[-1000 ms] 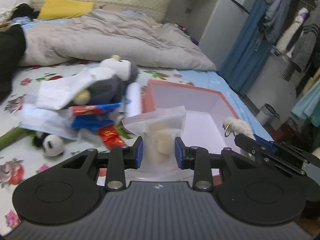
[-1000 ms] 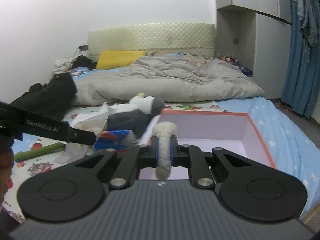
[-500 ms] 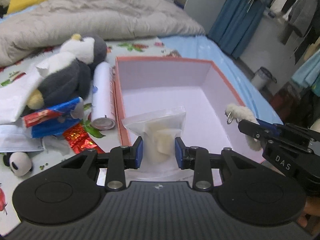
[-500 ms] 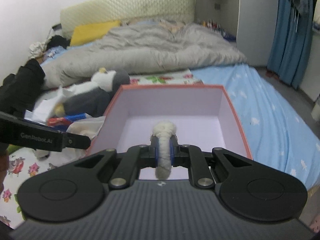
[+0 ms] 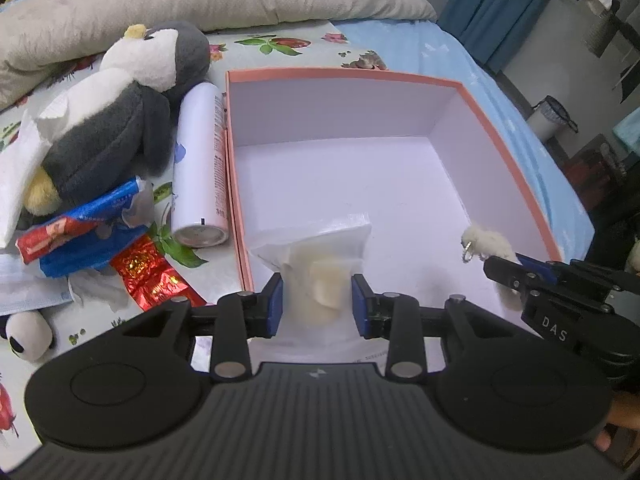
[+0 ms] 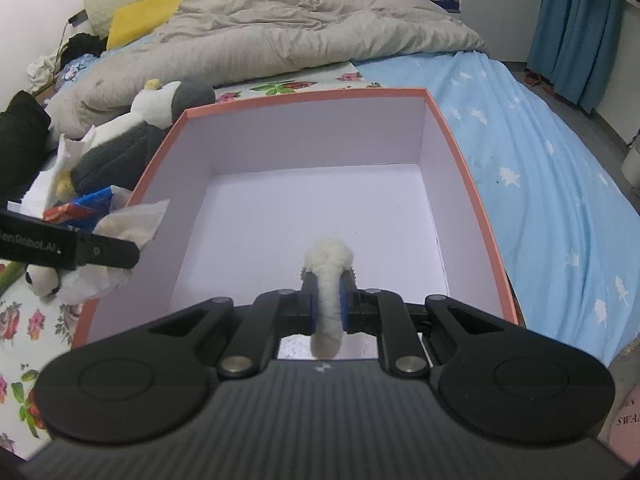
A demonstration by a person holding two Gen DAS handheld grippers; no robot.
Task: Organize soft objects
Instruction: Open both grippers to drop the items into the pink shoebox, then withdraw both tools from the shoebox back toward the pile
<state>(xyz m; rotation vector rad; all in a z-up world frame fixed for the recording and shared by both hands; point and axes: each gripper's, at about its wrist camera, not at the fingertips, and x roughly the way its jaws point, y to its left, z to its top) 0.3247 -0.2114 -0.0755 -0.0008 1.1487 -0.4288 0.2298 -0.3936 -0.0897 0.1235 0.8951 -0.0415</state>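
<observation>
An open pink-rimmed box with a white inside sits on the bed; it also shows in the right wrist view. My left gripper is shut on a clear plastic bag holding a pale soft piece, over the box's near left corner. My right gripper is shut on a small white fluffy keychain toy, held over the box's near edge. That toy with its metal ring shows at the right in the left wrist view.
Left of the box lie a plush penguin, a white spray can, a blue and red wrapper, a red foil wrapper and a small panda toy. A grey duvet lies behind.
Both grippers have moved forward and tilted down over the box, which now fills both views. Each still holds its object.
</observation>
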